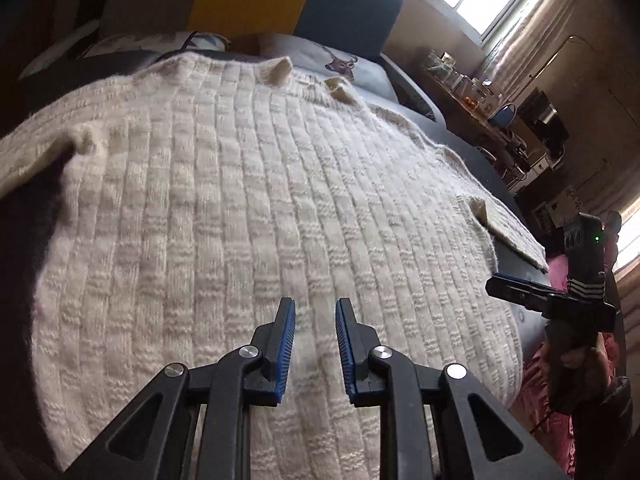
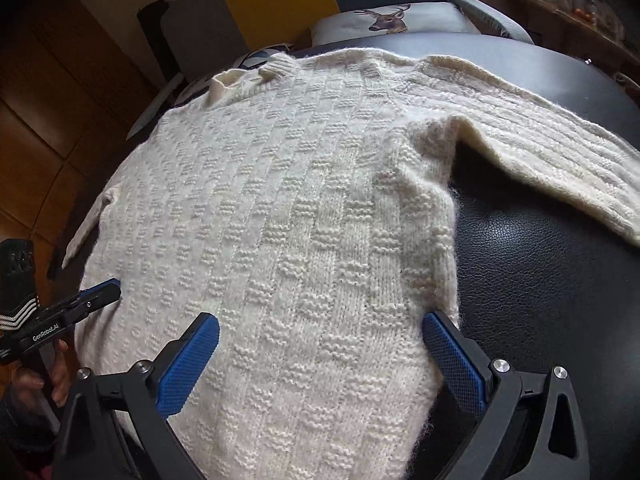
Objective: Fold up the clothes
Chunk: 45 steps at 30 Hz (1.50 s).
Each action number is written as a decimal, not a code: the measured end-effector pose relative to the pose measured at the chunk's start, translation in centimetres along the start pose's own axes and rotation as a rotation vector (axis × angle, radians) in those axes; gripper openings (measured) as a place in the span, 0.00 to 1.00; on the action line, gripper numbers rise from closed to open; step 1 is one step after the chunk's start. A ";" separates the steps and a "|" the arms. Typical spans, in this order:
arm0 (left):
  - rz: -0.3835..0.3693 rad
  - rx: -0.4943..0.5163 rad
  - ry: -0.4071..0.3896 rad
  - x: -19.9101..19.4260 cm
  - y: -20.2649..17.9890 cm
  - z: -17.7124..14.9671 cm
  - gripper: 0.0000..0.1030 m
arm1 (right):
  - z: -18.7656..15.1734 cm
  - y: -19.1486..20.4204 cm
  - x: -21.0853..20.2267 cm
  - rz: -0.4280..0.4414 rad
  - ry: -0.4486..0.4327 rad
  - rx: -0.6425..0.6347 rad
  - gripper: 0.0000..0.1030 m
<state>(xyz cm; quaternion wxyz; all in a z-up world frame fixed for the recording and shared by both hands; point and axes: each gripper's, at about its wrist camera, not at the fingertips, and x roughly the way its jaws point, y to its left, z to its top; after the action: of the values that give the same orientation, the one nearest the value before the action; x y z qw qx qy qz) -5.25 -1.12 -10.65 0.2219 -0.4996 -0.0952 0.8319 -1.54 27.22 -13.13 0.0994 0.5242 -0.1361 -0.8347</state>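
Where it lies flat, cream knit sweater (image 2: 280,208) looks basket-textured.

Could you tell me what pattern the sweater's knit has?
Cream sweater with a basketweave check of raised blocks, clearest in the right wrist view.

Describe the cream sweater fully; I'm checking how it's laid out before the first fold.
The cream sweater is a thick, fuzzy knit with a basket-weave block pattern and ribbed sleeves. It lies flat and spread on a black leather surface, collar away from the cameras, near a deer-print pillow. One sleeve stretches out sideways. The right tool is open above its hem end; the left tool is open over its body.
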 end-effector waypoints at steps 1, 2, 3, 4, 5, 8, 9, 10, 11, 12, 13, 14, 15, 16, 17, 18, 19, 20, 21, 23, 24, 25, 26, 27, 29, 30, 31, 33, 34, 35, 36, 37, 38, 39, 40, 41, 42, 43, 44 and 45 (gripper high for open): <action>-0.003 0.021 -0.014 -0.3 -0.3 1.0 0.20 | 0.4 0.4 -0.4 -0.002 -0.012 -0.005 1.00; -0.010 0.036 -0.026 -0.5 -0.5 2.1 0.20 | 0.8 0.9 -0.9 -0.003 -0.027 -0.015 1.00; -0.038 0.046 -0.033 -0.6 -0.6 3.6 0.20 | 1.5 1.6 -1.4 0.019 -0.045 -0.041 1.00; -0.069 0.057 -0.038 -0.7 -0.8 5.2 0.20 | 2.2 2.4 -1.9 0.047 -0.064 -0.071 1.00; -0.100 0.067 -0.044 -0.7 -0.9 6.8 0.20 | 3.0 3.3 -2.2 0.067 -0.080 -0.102 1.00; -0.222 0.047 -0.035 0.4 -1.1 12.6 0.26 | 5.6 5.8 -1.7 0.103 -0.099 -0.191 1.00; -0.238 0.037 -0.038 1.1 -1.2 14.6 0.28 | 6.6 6.5 -1.0 0.105 -0.097 -0.213 1.00; -0.252 0.027 -0.042 1.9 -1.2 16.6 0.31 | 7.6 7.1 -0.1 0.103 -0.092 -0.232 1.00; -0.252 0.030 -0.035 3.1 -1.2 18.3 0.32 | 8.5 7.5 0.8 0.102 -0.086 -0.250 1.00; -0.251 0.035 -0.027 4.2 -1.2 19.9 0.33 | 9.5 7.8 1.9 0.095 -0.082 -0.260 1.00; -0.250 0.040 -0.019 5.4 -1.3 21.5 0.34 | 10.4 8.0 2.9 0.086 -0.079 -0.267 1.00; -0.248 0.045 -0.011 6.6 -1.3 23.1 0.35 | 11.1 7.7 3.8 0.082 -0.076 -0.262 1.00; -0.238 0.060 0.004 8.1 -1.3 24.2 0.37 | 11.7 7.4 4.7 0.080 -0.074 -0.254 1.00; -0.227 0.075 0.020 9.6 -1.3 25.2 0.39 | 12.3 7.0 5.6 0.077 -0.071 -0.245 1.00; -0.234 0.089 0.047 11.1 -1.2 26.0 0.39 | 12.6 6.5 6.4 0.076 -0.063 -0.225 1.00; -0.243 0.102 0.075 12.7 -1.1 26.7 0.41 | 12.8 5.9 7.2 0.075 -0.053 -0.203 1.00; -0.241 0.092 0.104 14.3 -0.7 27.4 0.41 | 13.0 5.3 8.0 0.074 -0.042 -0.180 1.00; -0.251 0.073 0.136 15.7 -0.1 27.9 0.42 | 12.9 5.0 8.2 0.084 -0.051 -0.177 1.00; -0.258 0.064 0.153 16.6 0.2 28.2 0.42 | 12.7 4.8 8.2 0.095 -0.063 -0.177 1.00; -0.270 0.047 0.185 18.4 0.8 28.8 0.43 | 12.2 4.3 8.3 0.118 -0.088 -0.179 1.00; -0.295 0.055 0.214 19.3 0.8 28.9 0.44 | 12.0 4.1 8.3 0.129 -0.101 -0.180 1.00; -0.311 0.064 0.237 20.0 0.6 29.0 0.44 | 11.8 3.9 8.3 0.140 -0.113 -0.181 1.00; -0.318 0.070 0.252 20.5 0.5 29.1 0.44 | 11.5 3.7 8.4 0.152 -0.126 -0.182 1.00; -0.340 0.071 0.275 21.0 0.3 29.1 0.44 | 11.4 3.6 8.3 0.157 -0.134 -0.184 1.00; -0.371 0.078 0.288 21.3 -0.1 29.1 0.44 | 11.3 3.5 8.3 0.160 -0.143 -0.180 1.00; -0.383 0.086 0.289 21.4 -0.5 29.1 0.42 | 11.2 3.4 8.3 0.162 -0.148 -0.178 1.00; -0.408 0.089 0.300 21.6 -1.0 29.0 0.34 | 11.2 3.4 8.4 0.163 -0.150 -0.176 1.00; -0.454 0.119 0.300 21.2 -2.4 28.6 0.05 | 11.2 3.4 8.4 0.165 -0.154 -0.174 1.00; -0.446 0.130 0.283 21.0 -2.8 28.7 0.01 | 11.2 3.4 8.4 0.166 -0.156 -0.173 1.00; -0.436 0.139 0.265 20.9 -3.2 28.9 0.01 | 11.2 3.4 8.4 0.168 -0.158 -0.172 1.00; -0.425 0.148 0.248 20.9 -3.5 29.0 0.03 | 11.2 3.4 8.5 0.169 -0.160 -0.170 1.00; -0.414 0.157 0.231 20.8 -3.9 29.2 0.03 | 11.2 3.4 8.5 0.170 -0.162 -0.169 1.00; -0.403 0.166 0.214 20.7 -4.2 29.3 0.03 | 11.1 3.4 8.5 0.171 -0.164 -0.168 1.00; -0.392 0.174 0.197 20.6 -4.5 29.5 0.03 | 11.1 3.4 8.5 0.172 -0.166 -0.167 1.00; -0.361 0.165 0.205 21.1 -4.2 29.4 0.03 | 11.1 3.5 8.5 0.169 -0.167 -0.168 1.00; -0.328 0.155 0.216 21.8 -3.7 29.4 0.03 | 11.1 3.5 8.6 0.164 -0.167 -0.171 1.00; -0.295 0.144 0.227 22.4 -3.2 29.4 0.03 | 11.1 3.6 8.6 0.159 -0.166 -0.174 1.00; -0.262 0.133 0.238 23.0 -2.8 29.3 0.04 | 11.1 3.7 8.7 0.153 -0.165 -0.177 1.00; -0.259 0.127 0.241 22.9 -2.6 29.4 0.06 | 11.1 3.8 8.7 0.149 -0.164 -0.180 1.00; -0.253 0.126 0.227 22.2 -2.7 29.5 0.16 | 11.2 3.8 8.8 0.146 -0.163 -0.182 1.00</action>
<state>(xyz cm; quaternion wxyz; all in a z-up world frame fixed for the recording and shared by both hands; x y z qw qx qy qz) -39.21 13.42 -12.94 0.3651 -0.5595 -0.0794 0.7398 -15.29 22.29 -14.68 0.1957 0.4321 -0.1054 -0.8740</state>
